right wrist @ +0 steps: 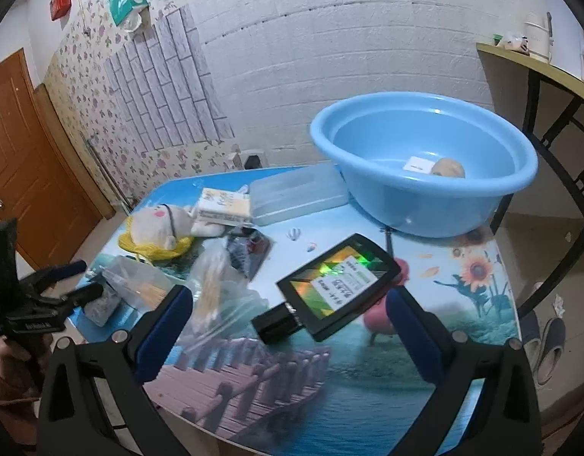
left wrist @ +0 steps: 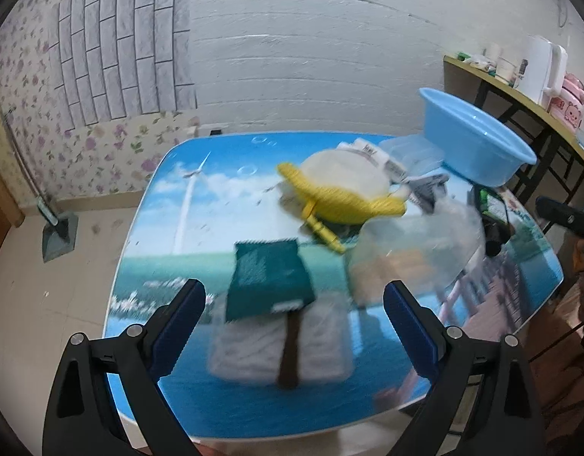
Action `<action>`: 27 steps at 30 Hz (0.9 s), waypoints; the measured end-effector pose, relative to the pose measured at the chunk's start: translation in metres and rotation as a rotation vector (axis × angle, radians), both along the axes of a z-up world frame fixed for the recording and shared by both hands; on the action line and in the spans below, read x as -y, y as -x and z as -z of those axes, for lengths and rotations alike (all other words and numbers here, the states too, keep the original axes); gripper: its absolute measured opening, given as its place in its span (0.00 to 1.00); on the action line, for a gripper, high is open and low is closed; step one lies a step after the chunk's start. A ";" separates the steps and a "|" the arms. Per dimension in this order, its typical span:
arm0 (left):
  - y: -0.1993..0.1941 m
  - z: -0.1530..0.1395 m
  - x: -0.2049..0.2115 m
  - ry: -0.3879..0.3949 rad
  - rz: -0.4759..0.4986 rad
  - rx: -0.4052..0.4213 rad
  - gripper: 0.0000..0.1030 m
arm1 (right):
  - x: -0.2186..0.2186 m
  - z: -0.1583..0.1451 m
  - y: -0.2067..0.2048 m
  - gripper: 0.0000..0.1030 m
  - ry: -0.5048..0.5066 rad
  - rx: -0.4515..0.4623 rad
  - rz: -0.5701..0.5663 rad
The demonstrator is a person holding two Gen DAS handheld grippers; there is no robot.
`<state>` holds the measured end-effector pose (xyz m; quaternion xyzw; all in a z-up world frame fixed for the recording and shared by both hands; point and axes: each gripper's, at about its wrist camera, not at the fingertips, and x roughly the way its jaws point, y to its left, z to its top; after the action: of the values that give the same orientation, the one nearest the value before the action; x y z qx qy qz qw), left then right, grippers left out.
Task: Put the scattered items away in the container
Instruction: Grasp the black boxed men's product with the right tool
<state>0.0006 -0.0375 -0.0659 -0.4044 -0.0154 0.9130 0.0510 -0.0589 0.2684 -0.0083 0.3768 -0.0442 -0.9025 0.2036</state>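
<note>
Right wrist view: your right gripper (right wrist: 288, 326) gapes wide over the black box (right wrist: 339, 283), short of the basin (right wrist: 425, 163). The left gripper (left wrist: 294, 319), also spread, nears a blurred, probably floppy packet (left wrist: 276, 326) that could slip.

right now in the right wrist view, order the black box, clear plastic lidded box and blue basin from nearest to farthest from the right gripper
1. Black box, lying between the open fingers of the right gripper.
2. Clear plastic lidded box, mid-table, left of the basin.
3. Blue basin, far right.

A brown door (right wrist: 22, 159) stands beside floral wallpaper (right wrist: 98, 87).
</note>
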 end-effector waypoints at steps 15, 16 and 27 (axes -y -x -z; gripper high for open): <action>-0.012 0.020 0.006 0.005 -0.005 0.041 0.95 | 0.018 0.009 -0.004 0.93 -0.049 0.047 -0.012; -0.012 0.021 0.006 0.007 -0.008 0.045 0.95 | 0.017 0.011 -0.003 0.93 -0.052 0.053 -0.008; -0.006 0.035 0.001 0.032 -0.016 0.063 0.96 | 0.017 0.032 0.003 0.93 -0.114 0.116 0.053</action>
<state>0.0062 -0.0383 -0.1005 -0.4337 -0.0054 0.9003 0.0369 -0.0621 0.2518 -0.0403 0.4381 -0.0144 -0.8853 0.1550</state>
